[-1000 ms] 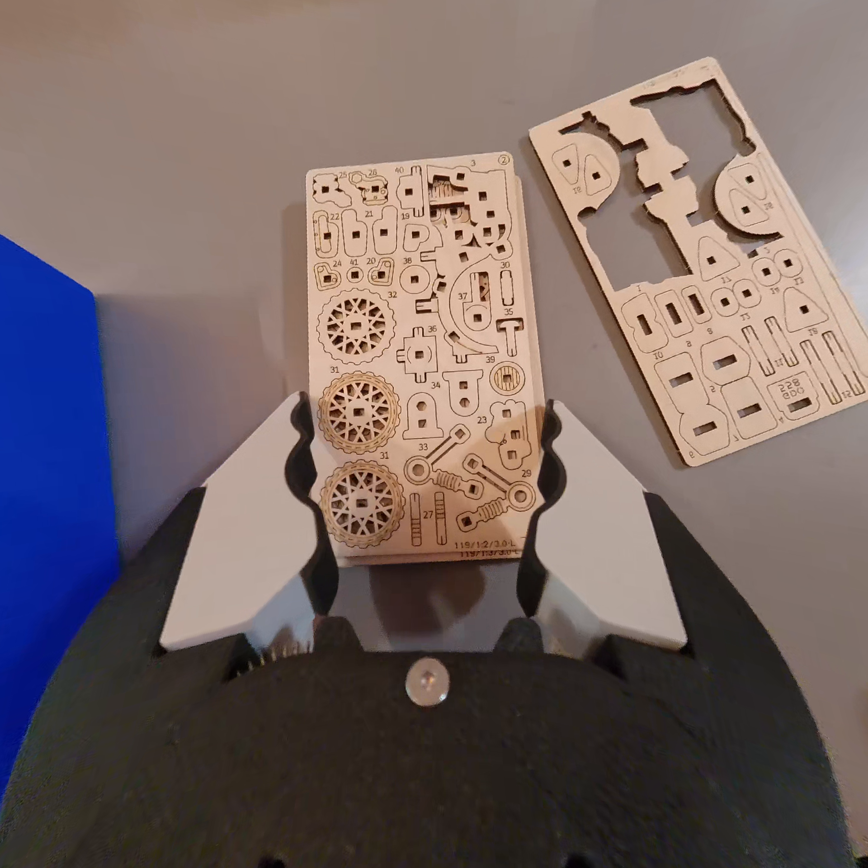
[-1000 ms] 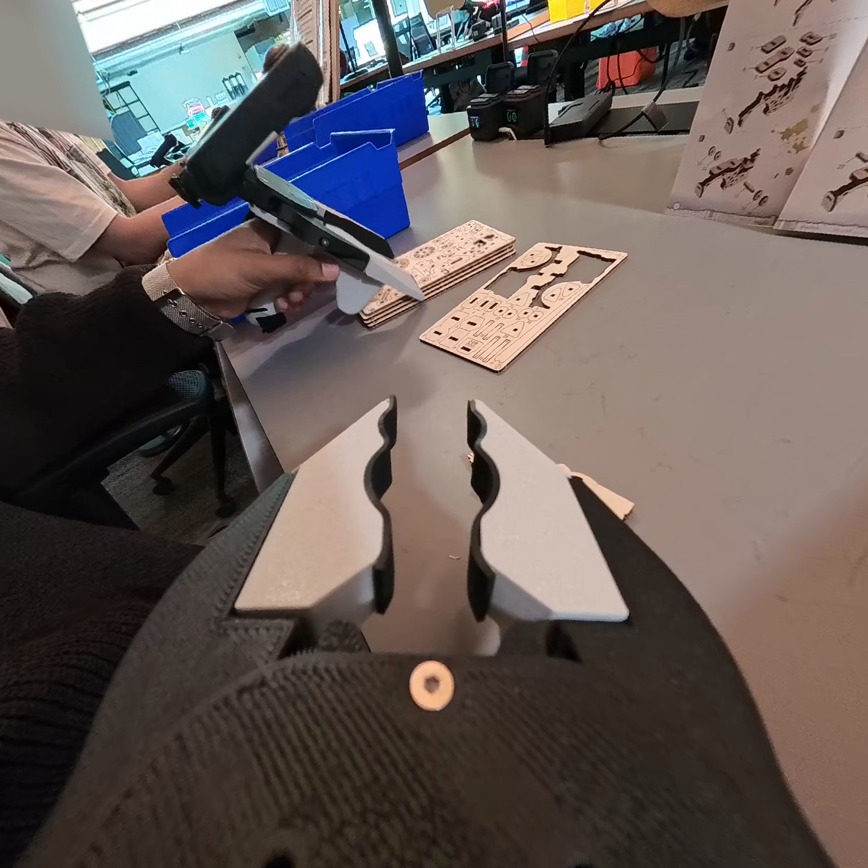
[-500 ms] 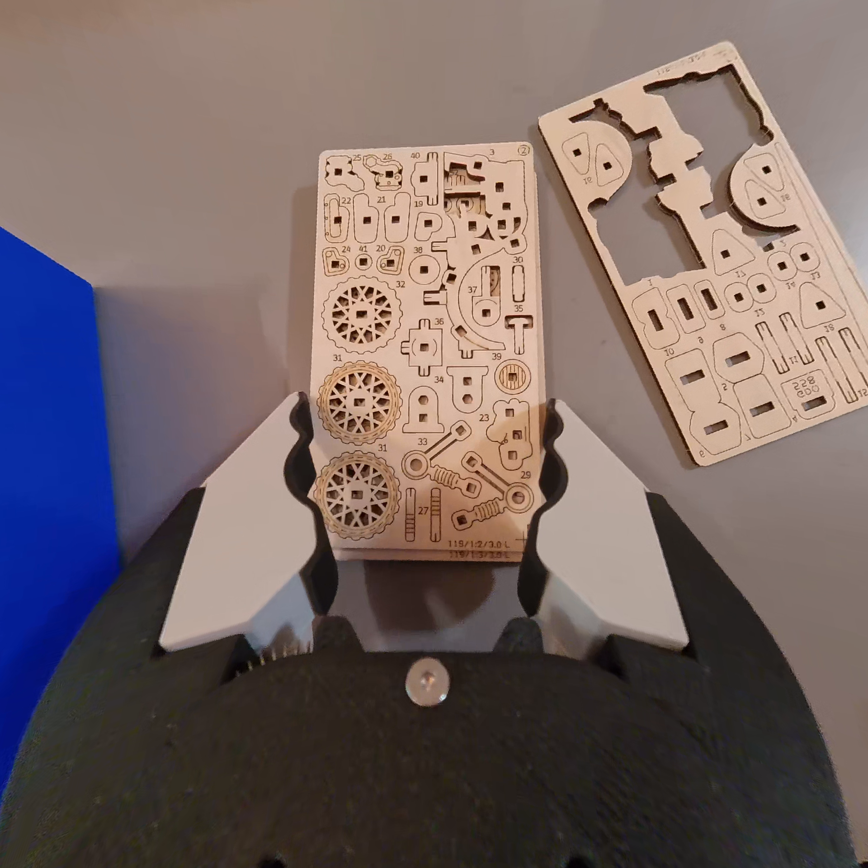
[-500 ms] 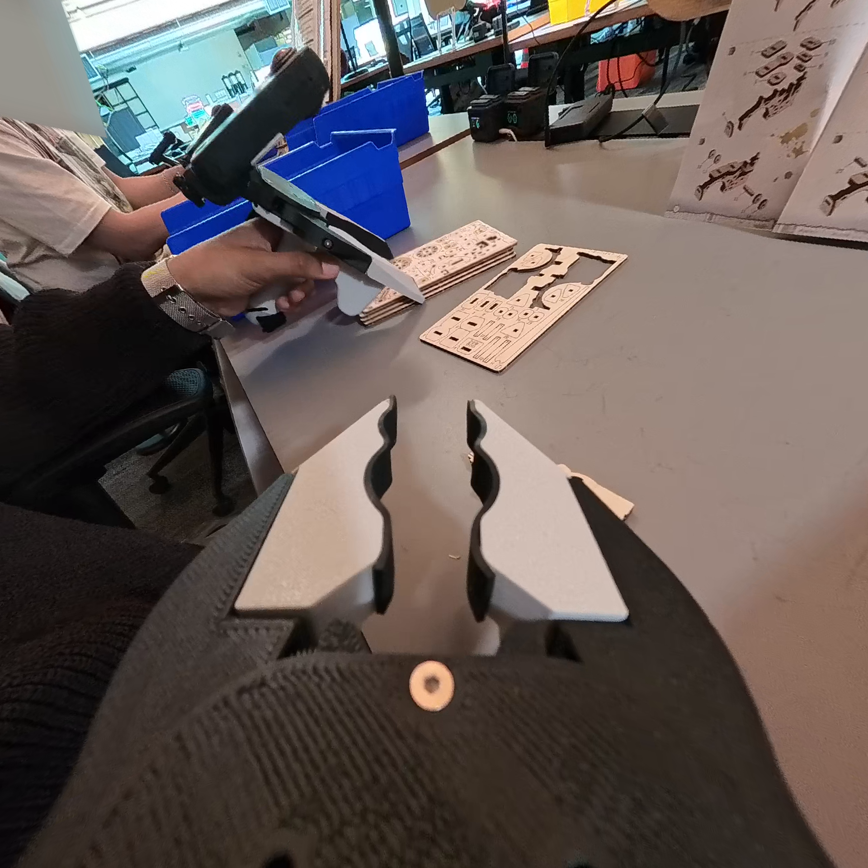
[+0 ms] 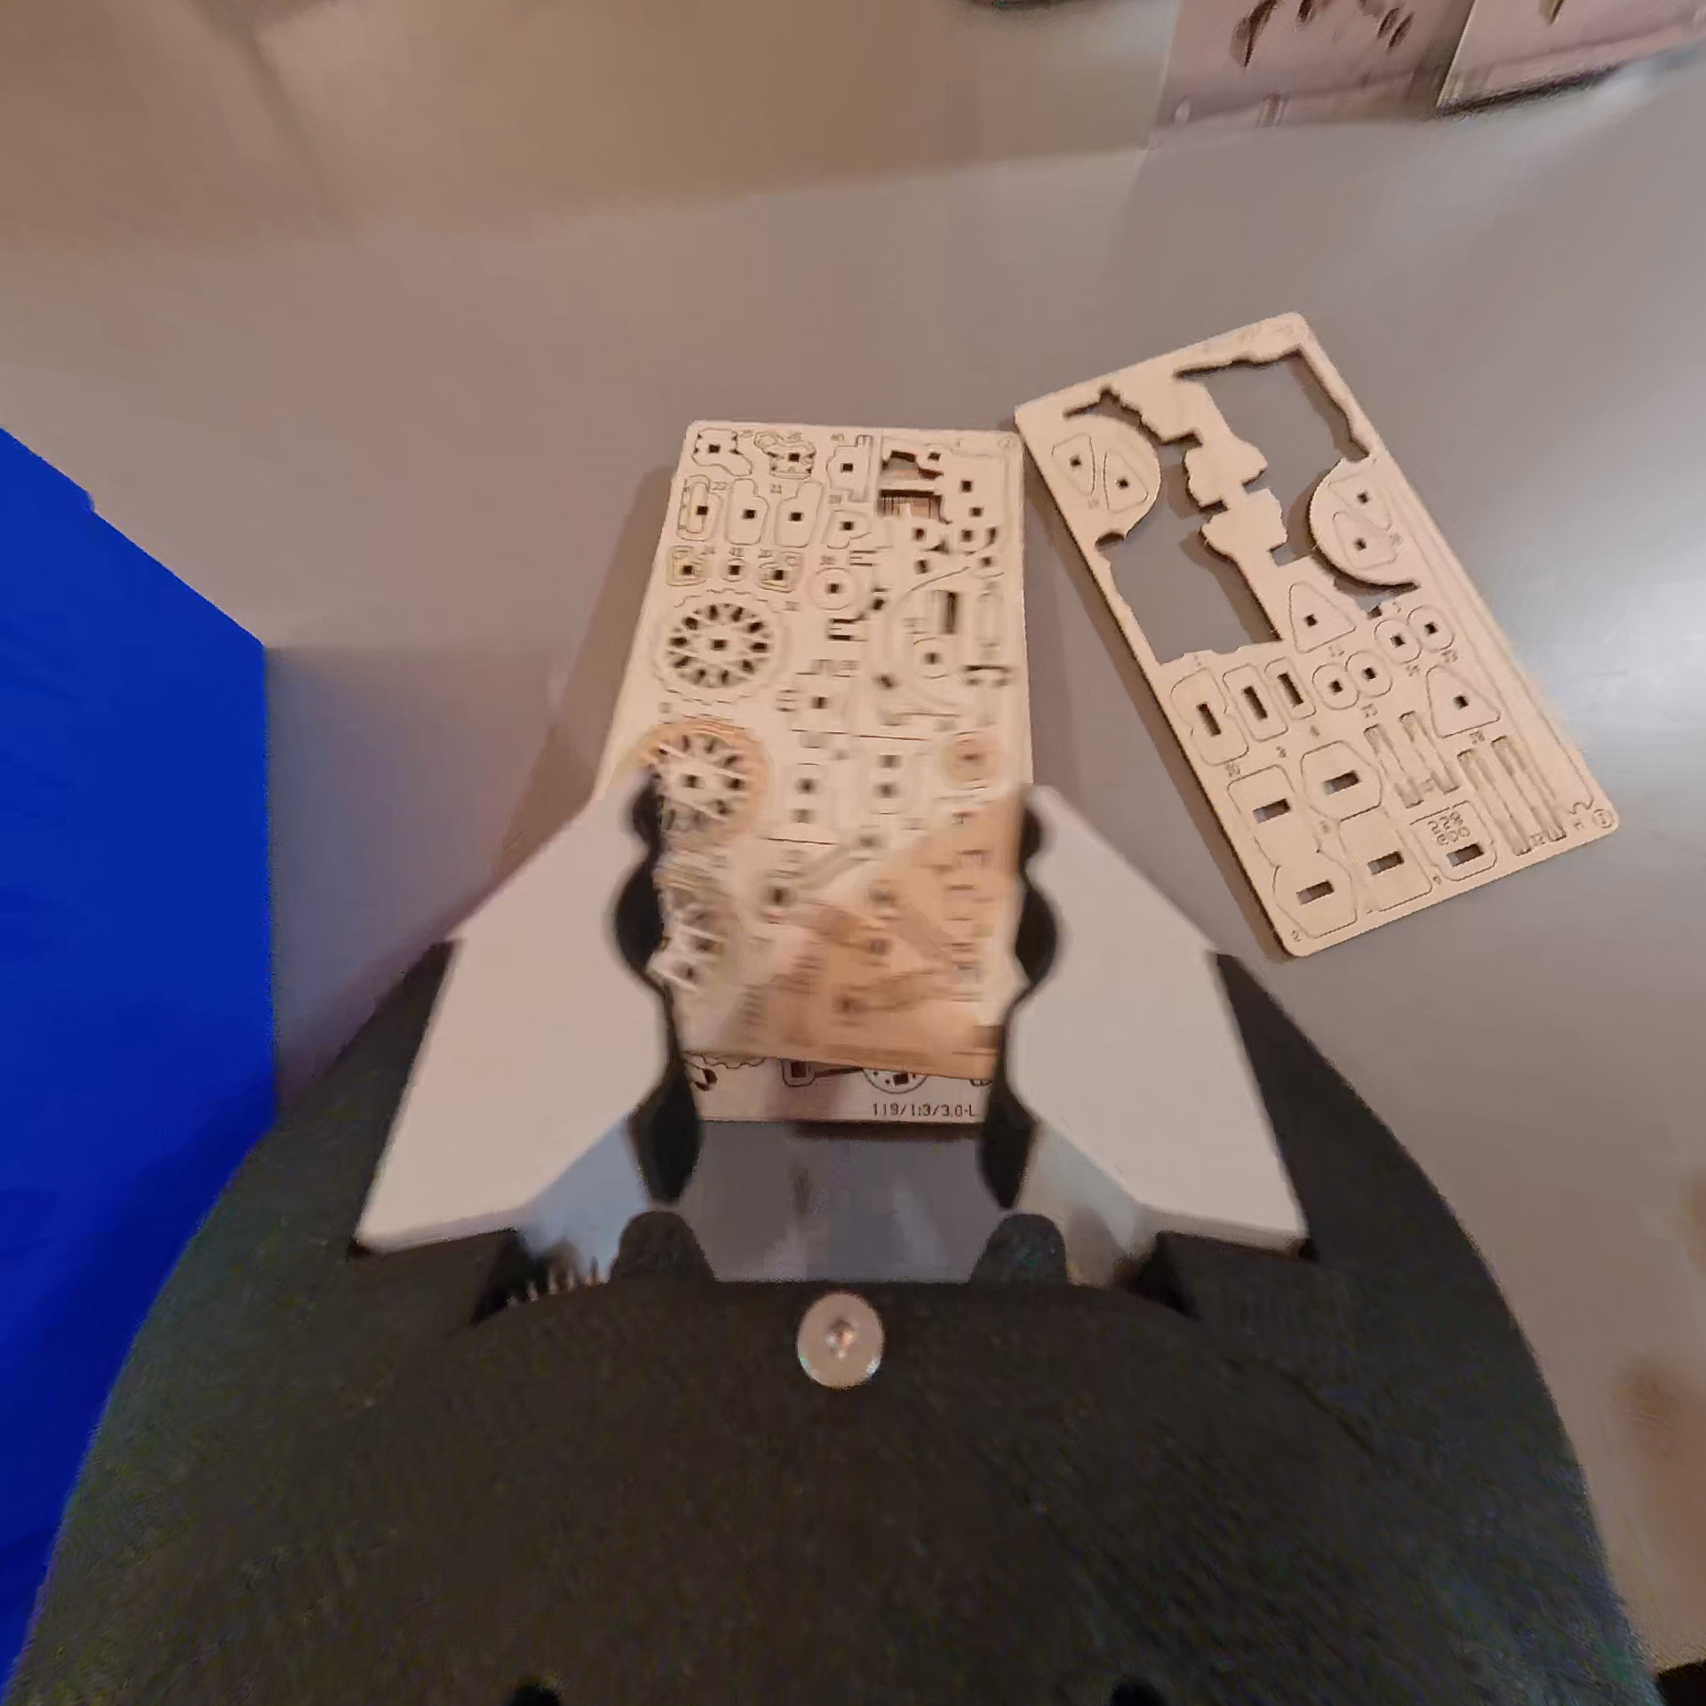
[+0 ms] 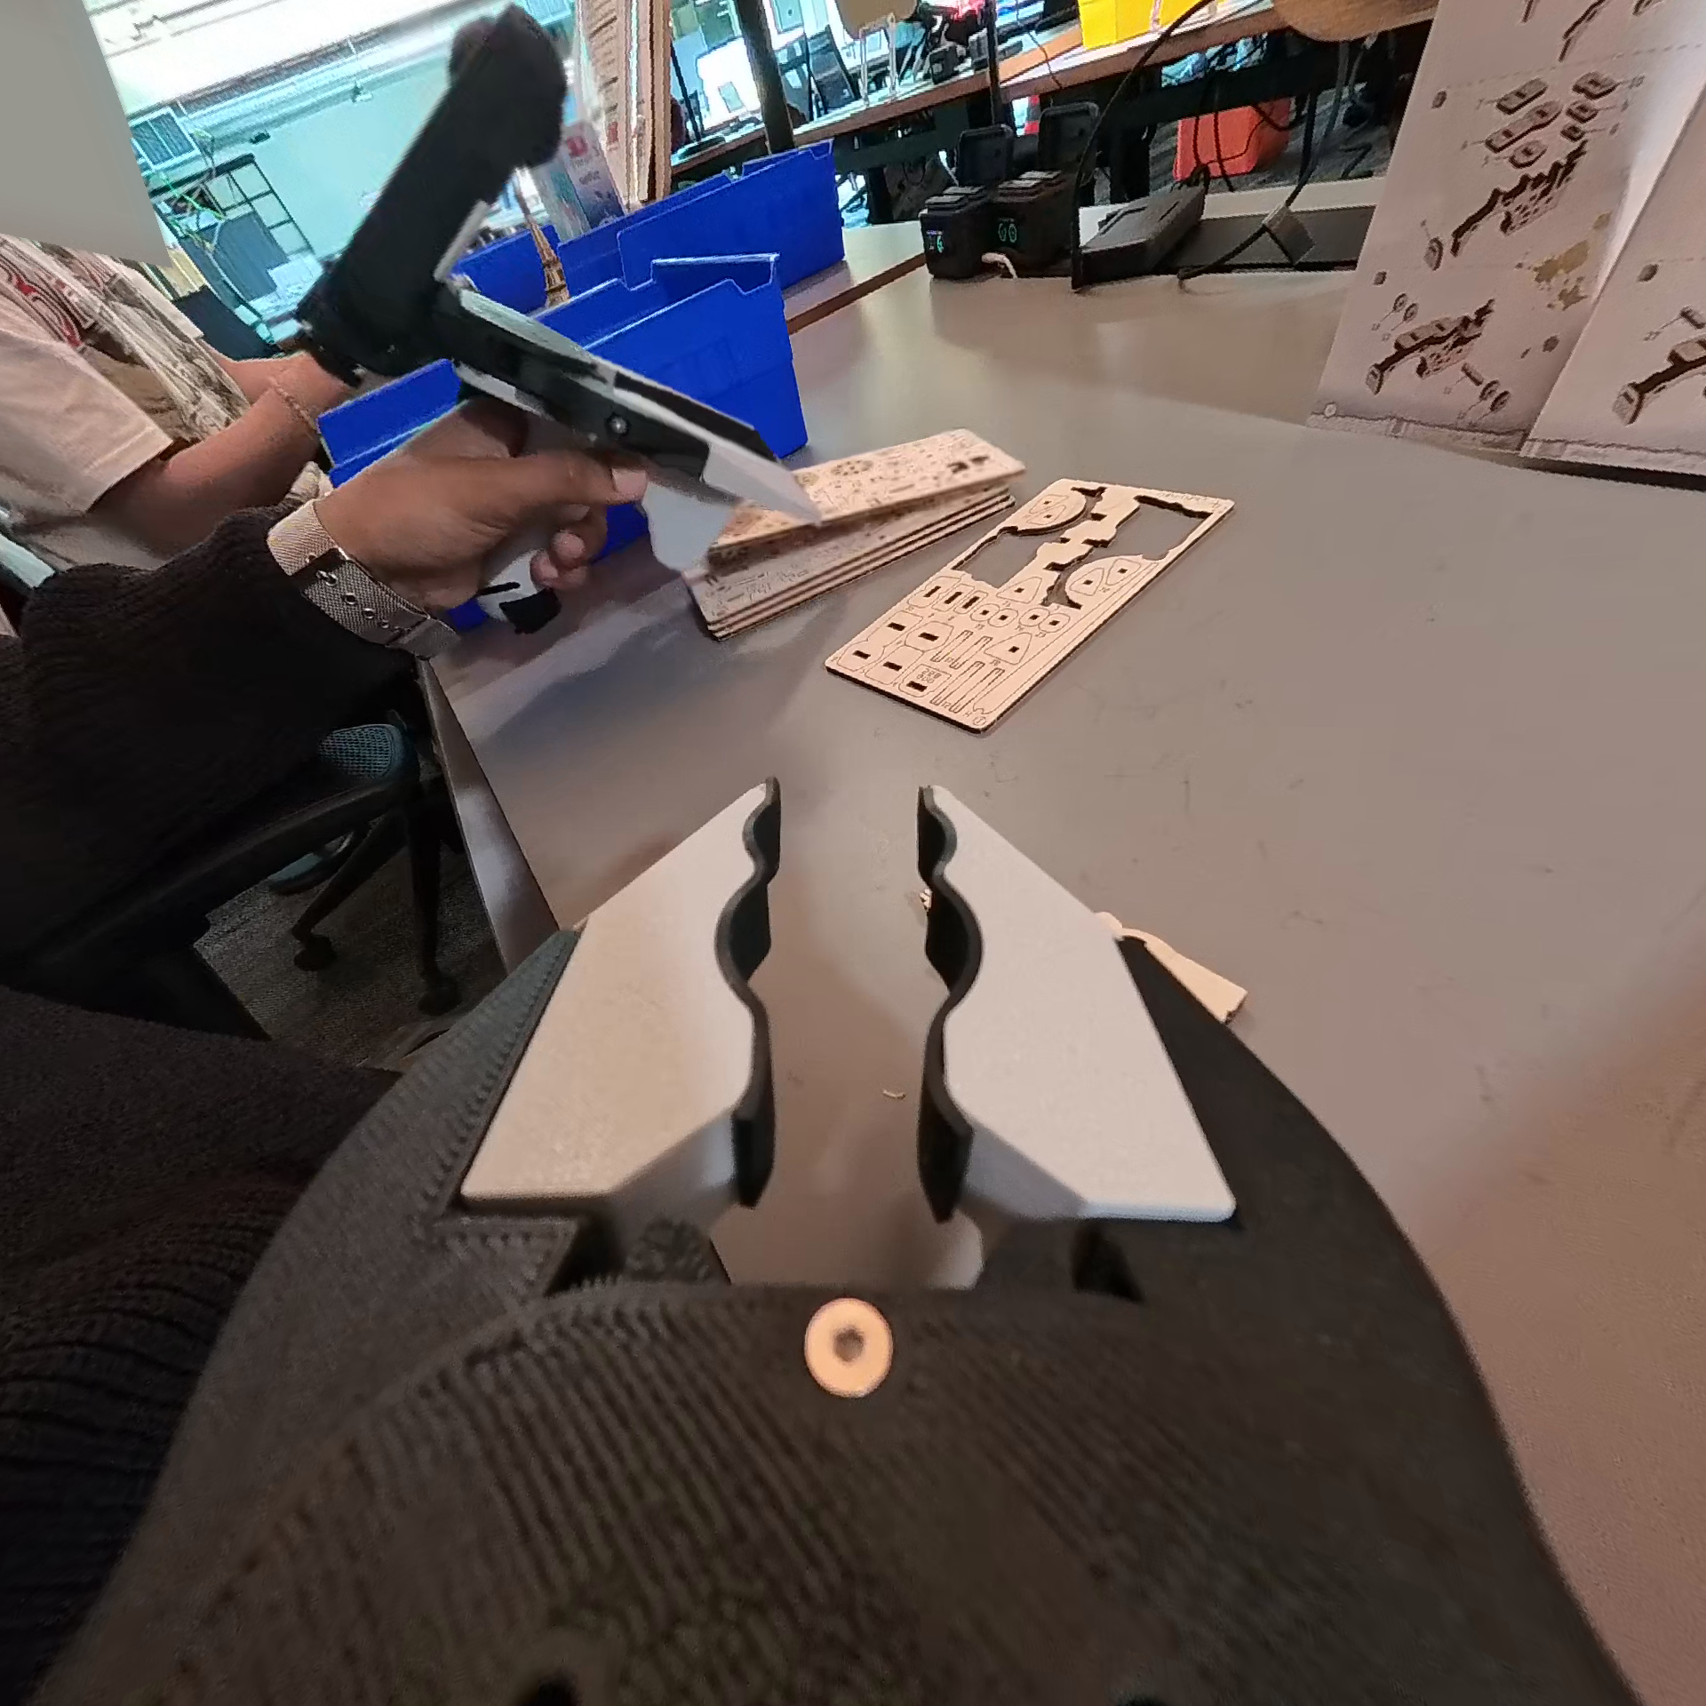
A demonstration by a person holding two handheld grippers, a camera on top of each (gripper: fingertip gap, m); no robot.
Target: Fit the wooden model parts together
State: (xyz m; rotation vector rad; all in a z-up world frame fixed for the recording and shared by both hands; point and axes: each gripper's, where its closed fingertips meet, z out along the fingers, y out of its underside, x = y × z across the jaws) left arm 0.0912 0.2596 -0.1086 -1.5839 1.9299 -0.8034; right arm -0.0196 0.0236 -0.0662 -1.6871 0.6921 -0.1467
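A stack of wooden part sheets (image 5: pixel 831 1099) lies on the grey table (image 5: pixel 369 369). My left gripper (image 5: pixel 835 794) is shut across the width of the top sheet (image 5: pixel 849 572), whose near end is raised off the stack and blurred. The right wrist view shows that gripper (image 6: pixel 785 494) at the stack (image 6: pixel 859 554), held by a hand. A single sheet with parts punched out (image 5: pixel 1292 665) lies flat to the right of the stack; it also shows in the right wrist view (image 6: pixel 1015 600). My right gripper (image 6: pixel 847 798) is open and empty, low over the table.
A blue bin (image 5: pixel 120 831) stands left of the stack, with more blue bins (image 6: pixel 702 351) behind. Printed instruction sheets (image 6: pixel 1523 231) stand at the back right. A small wooden piece (image 6: pixel 1191 979) lies by my right finger. The table edge (image 6: pixel 480 794) runs at the left. Across from one pair of fingers to the other is roughly 25 cm.
My left gripper has closed in on the top sheet's sides and tipped its near end up off the stack. The right gripper has not moved.
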